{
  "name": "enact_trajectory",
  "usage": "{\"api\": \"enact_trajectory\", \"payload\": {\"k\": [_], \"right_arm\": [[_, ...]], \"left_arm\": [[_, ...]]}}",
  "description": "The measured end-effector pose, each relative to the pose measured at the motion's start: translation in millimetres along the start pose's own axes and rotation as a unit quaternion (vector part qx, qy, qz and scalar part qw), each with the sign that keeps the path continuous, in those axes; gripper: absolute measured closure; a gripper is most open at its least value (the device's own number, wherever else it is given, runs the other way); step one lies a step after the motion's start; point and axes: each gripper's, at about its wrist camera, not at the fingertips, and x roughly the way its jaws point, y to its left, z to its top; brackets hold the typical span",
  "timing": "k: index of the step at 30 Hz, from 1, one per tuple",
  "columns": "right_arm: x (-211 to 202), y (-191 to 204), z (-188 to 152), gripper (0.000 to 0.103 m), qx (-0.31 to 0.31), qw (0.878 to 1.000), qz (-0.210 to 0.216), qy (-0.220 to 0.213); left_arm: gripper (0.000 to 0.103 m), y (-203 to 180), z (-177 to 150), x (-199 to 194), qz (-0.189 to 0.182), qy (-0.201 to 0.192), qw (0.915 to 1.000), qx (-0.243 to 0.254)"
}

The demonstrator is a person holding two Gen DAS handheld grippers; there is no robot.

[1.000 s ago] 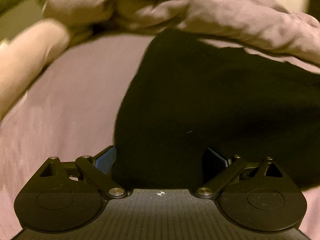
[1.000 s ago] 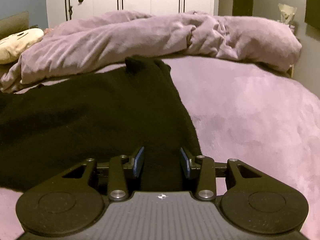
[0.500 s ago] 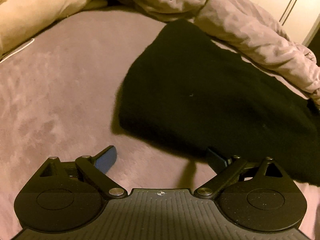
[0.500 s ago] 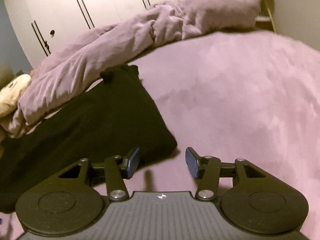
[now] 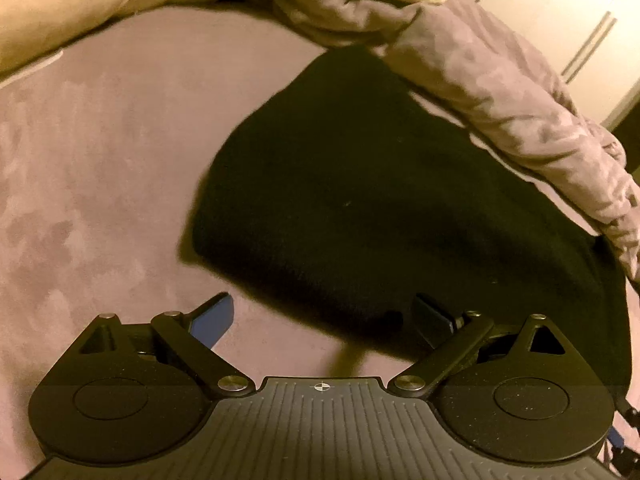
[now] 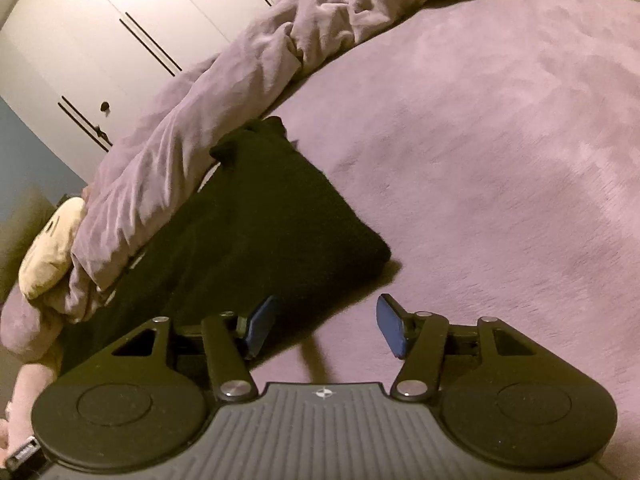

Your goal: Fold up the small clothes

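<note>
Left wrist: left hand-held gripper (image 5: 322, 316) spread wide, empty, black garment (image 5: 380, 200) flat on the bed (image 5: 100, 160). Right wrist: right hand-held gripper (image 6: 324, 328) has just been opening, nothing between (pinch 2 corners evenly next).

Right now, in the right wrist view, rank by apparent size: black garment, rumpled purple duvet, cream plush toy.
1. Rumpled purple duvet and black garment: look alike in area, and the garment lies nearer the camera, so unranked.
2. Cream plush toy: clearly smallest, partly hidden by the duvet.
</note>
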Motion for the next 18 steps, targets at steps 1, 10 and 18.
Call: {"api": "enact_trajectory", "payload": {"k": [1, 10, 18], "right_arm": [[0.6, -0.6, -0.2, 0.046, 0.002, 1.000, 0.003, 0.001], [-11.3, 23.5, -4.0, 0.061, -0.058, 0.998, -0.018, -0.030], [-1.1, 72.7, -21.9, 0.066, -0.155, 0.988, -0.003, -0.024]], "left_arm": [[0.004, 1.0, -1.0, 1.7, -0.001, 0.001, 1.0000, -0.003], [0.004, -3.3, -2.8, 3.5, 0.007, -0.002, 0.9999, 0.010], [0.005, -3.6, -3.7, -0.3, 0.005, -0.002, 1.0000, 0.007]]}}
